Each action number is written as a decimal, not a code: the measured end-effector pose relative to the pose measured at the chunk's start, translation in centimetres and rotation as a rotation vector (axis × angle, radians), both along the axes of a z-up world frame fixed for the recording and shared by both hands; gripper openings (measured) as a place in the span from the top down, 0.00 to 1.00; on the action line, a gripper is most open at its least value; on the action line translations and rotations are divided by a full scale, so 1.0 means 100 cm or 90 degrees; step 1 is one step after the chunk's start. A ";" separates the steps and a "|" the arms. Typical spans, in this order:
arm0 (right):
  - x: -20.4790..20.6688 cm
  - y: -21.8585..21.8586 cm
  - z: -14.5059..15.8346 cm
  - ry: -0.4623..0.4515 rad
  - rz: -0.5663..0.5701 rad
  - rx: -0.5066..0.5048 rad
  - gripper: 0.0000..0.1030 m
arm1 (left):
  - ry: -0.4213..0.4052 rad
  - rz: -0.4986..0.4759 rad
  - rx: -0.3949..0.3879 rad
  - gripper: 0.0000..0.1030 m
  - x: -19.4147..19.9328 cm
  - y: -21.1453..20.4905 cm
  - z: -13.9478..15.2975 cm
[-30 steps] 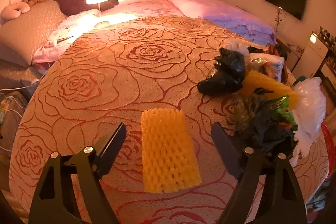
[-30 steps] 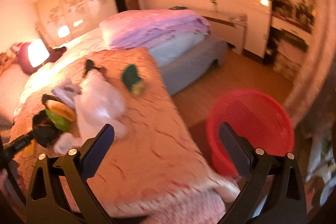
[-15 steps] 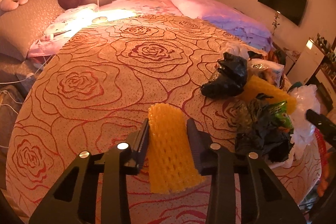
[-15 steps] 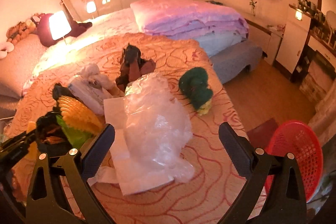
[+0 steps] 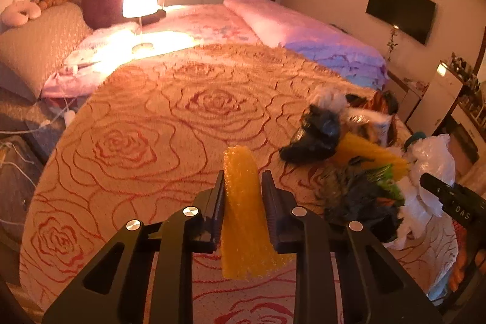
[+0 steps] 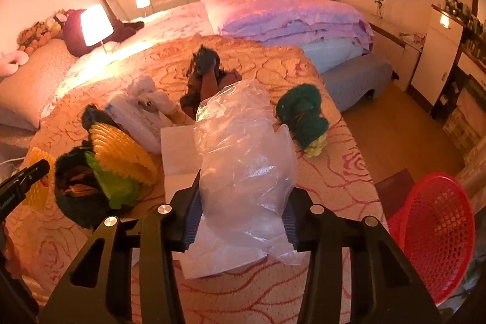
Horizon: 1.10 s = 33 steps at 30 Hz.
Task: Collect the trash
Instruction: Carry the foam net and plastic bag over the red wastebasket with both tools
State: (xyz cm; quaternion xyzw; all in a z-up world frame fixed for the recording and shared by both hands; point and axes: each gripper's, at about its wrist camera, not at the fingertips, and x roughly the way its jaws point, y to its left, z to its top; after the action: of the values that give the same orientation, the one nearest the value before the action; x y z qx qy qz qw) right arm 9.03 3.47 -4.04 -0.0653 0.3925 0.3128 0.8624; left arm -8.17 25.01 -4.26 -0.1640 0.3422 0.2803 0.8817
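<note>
With the yellow foam net [image 5: 243,211] pinched in the left gripper [image 5: 243,187] above the bedspread [image 5: 136,141], the clear plastic bag [image 6: 243,172] (slippery, loosely bunched on the bed) could be squeezed out as the right gripper [image 6: 243,211] is being closed around it.

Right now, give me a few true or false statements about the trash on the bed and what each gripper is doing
1. The left gripper is clamped on the yellow foam net. True.
2. The right gripper is empty. False: its jaws are closing around the clear plastic bag.
3. The red basket sits on the bed. False: it stands on the floor beside the bedspread.
4. A green bundle lies on the bedspread to the right of the clear plastic bag. True.
</note>
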 end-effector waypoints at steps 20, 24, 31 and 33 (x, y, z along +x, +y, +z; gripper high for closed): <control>-0.023 -0.075 0.046 -0.039 -0.084 0.070 0.58 | -0.106 -0.125 -0.003 0.78 0.011 -0.048 0.051; -0.022 -0.093 0.048 -0.045 -0.110 0.067 0.58 | -0.114 -0.165 -0.002 0.78 0.022 -0.065 0.056; -0.018 -0.127 0.043 -0.045 -0.167 0.048 0.58 | -0.124 -0.249 0.004 0.78 0.047 -0.107 0.068; -0.016 -0.139 0.042 -0.046 -0.187 0.040 0.58 | -0.121 -0.272 0.009 0.78 0.056 -0.119 0.068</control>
State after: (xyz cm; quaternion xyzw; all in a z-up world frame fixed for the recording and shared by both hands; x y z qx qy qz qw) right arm 7.42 -10.42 0.12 0.0087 0.3564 0.1929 0.9142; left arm -2.60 13.09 2.59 -0.1076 0.2825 0.0728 0.9504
